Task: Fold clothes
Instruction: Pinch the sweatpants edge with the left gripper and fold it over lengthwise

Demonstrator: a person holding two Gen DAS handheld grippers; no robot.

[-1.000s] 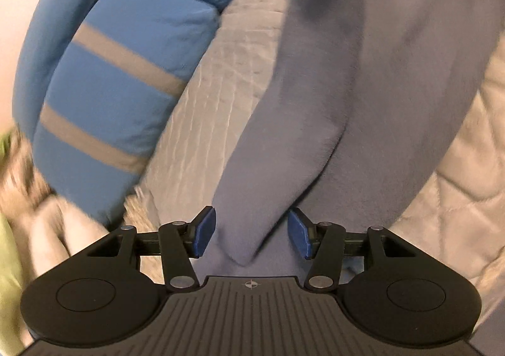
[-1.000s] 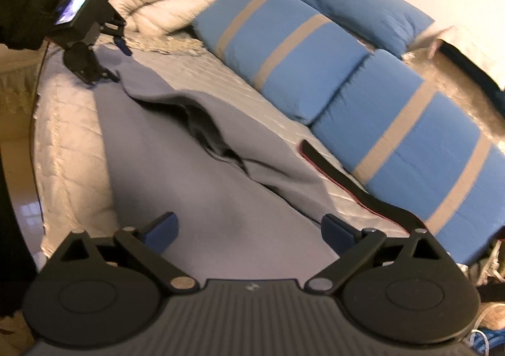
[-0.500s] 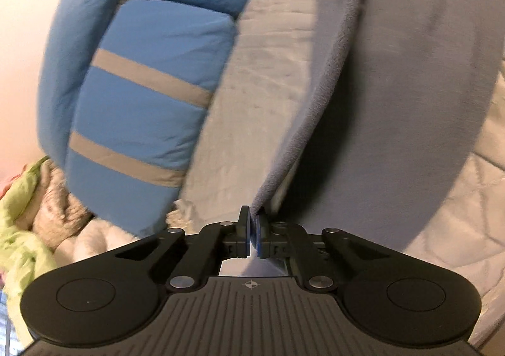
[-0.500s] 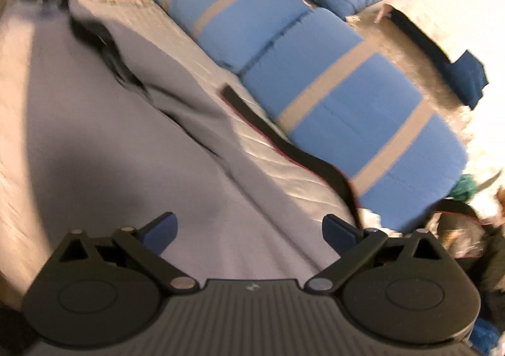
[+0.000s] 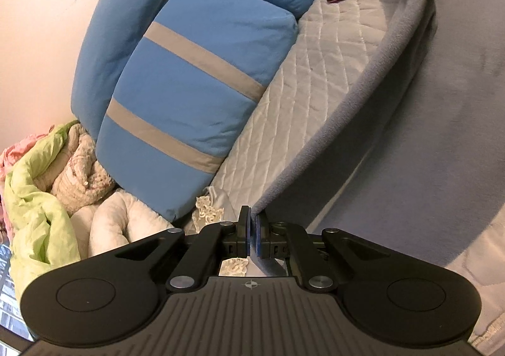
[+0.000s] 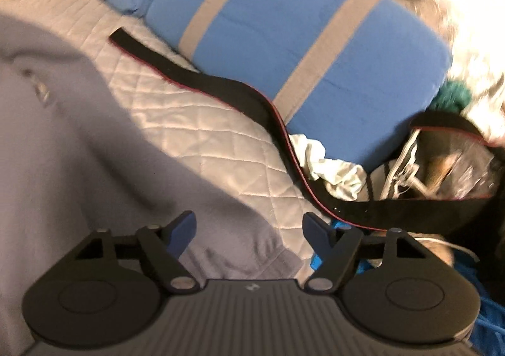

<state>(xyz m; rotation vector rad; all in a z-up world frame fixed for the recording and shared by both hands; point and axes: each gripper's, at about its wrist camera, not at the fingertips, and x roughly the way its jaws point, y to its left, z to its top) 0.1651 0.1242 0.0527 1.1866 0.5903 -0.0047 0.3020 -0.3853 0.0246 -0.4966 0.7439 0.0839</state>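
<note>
Both wrist cams sit low, close over bed; share grey garment (image 5: 410, 141), blue pillows (image 6: 284, 40), black strap (image 6: 240, 94).

So the garment (image 5: 426, 135) you're working on is a plain grey fleece, no print on it. It's lying on a bed cover (image 5: 315, 78) that's off-white with a stitched diamond quilt pattern. The pillows (image 5: 189, 78) are bright blue with beige stripes across them. There's a black strap (image 6: 221, 87) with a thin red edge. Off to the side you've got a lime green cloth (image 5: 38, 204) and cream bedding (image 5: 113, 223). Both of your tools are black with blue pads (image 6: 181, 229).
</note>
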